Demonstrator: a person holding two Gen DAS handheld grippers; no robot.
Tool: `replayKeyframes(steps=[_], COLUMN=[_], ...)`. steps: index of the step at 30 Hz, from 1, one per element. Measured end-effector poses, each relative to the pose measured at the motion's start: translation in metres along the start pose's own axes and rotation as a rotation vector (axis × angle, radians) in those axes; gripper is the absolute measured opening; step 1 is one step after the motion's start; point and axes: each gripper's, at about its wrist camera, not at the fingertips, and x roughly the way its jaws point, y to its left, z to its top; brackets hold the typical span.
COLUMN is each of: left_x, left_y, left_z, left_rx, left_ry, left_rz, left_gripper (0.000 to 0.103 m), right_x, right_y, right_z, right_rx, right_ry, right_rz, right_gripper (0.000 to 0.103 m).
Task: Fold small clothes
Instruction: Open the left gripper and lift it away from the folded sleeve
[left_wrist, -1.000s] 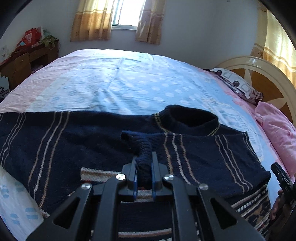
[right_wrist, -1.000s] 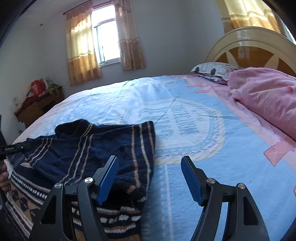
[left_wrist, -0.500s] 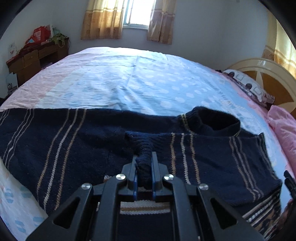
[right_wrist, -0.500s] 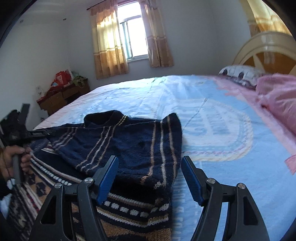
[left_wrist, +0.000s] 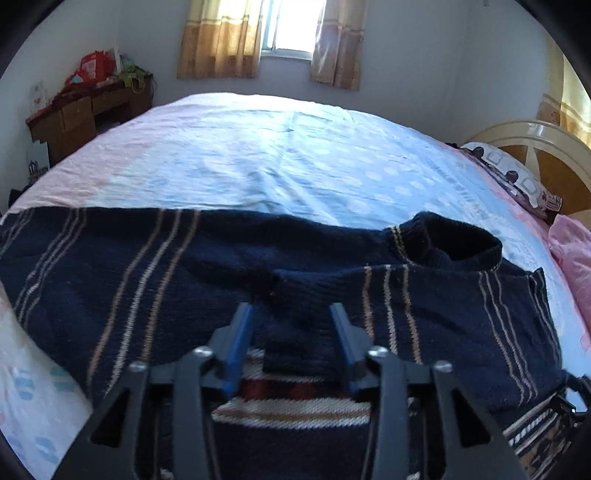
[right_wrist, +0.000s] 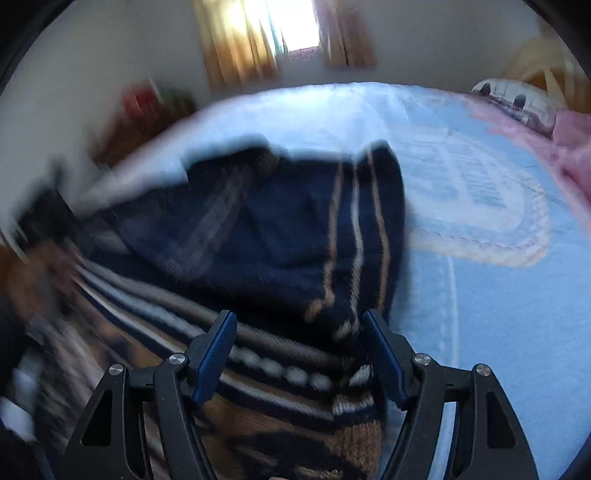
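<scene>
- A navy knitted sweater with tan stripes (left_wrist: 424, 317) lies on the pale blue bedsheet (left_wrist: 295, 166), one sleeve folded across its body.
- Your left gripper (left_wrist: 291, 332) is spread, straddling the sleeve cuff (left_wrist: 299, 325).
- Your right gripper (right_wrist: 301, 347) is spread above the sweater's edge; next, probably pinch there and fold.

sunlit curtained window (left_wrist: 292, 27) — wide bed (left_wrist: 295, 155)

No text, label, brand or number can be read in either view. The bedsheet (right_wrist: 491, 206) carries a line of printed lettering inside its round emblem in the right wrist view, but motion blur leaves the letters illegible. A card (left_wrist: 36, 96) on the wooden dresser (left_wrist: 79, 118) in the left wrist view has markings too small to make out.
</scene>
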Motion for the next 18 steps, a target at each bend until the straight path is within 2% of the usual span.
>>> replayKeyframes(steps=[1, 4, 6, 9, 12, 15, 18], left_x=[-0.001, 0.002, 0.004, 0.006, 0.008, 0.010, 0.013], left_y=[0.001, 0.006, 0.007, 0.003, -0.001, -0.002, 0.000], left_z=[-0.002, -0.006, -0.005, -0.005, -0.006, -0.008, -0.008], left_rx=[0.011, 0.006, 0.002, 0.015, 0.034, 0.039, 0.032], left_ry=[-0.002, 0.020, 0.029, 0.038, 0.043, 0.051, 0.068], left_rz=[0.004, -0.004, -0.008, 0.005, 0.022, 0.033, 0.029], left_gripper=[0.051, 0.054, 0.055, 0.059, 0.062, 0.065, 0.072], right_x=[0.002, -0.009, -0.022, -0.040, -0.039, -0.017, 0.005], right_y=[0.004, 0.000, -0.004, -0.003, 0.012, 0.026, 0.032], right_z=[-0.002, -0.005, 0.000, 0.017, 0.039, 0.057, 0.055], right_rx=[-0.009, 0.060, 0.092, 0.128, 0.087, 0.051, 0.049], right_ry=[0.037, 0.047, 0.000, -0.081, -0.115, -0.097, -0.026], right_rz=[-0.024, -0.013, -0.041, -0.018, -0.061, -0.111, -0.171], right_gripper=[0.071, 0.071, 0.071, 0.071, 0.071, 0.071, 0.068])
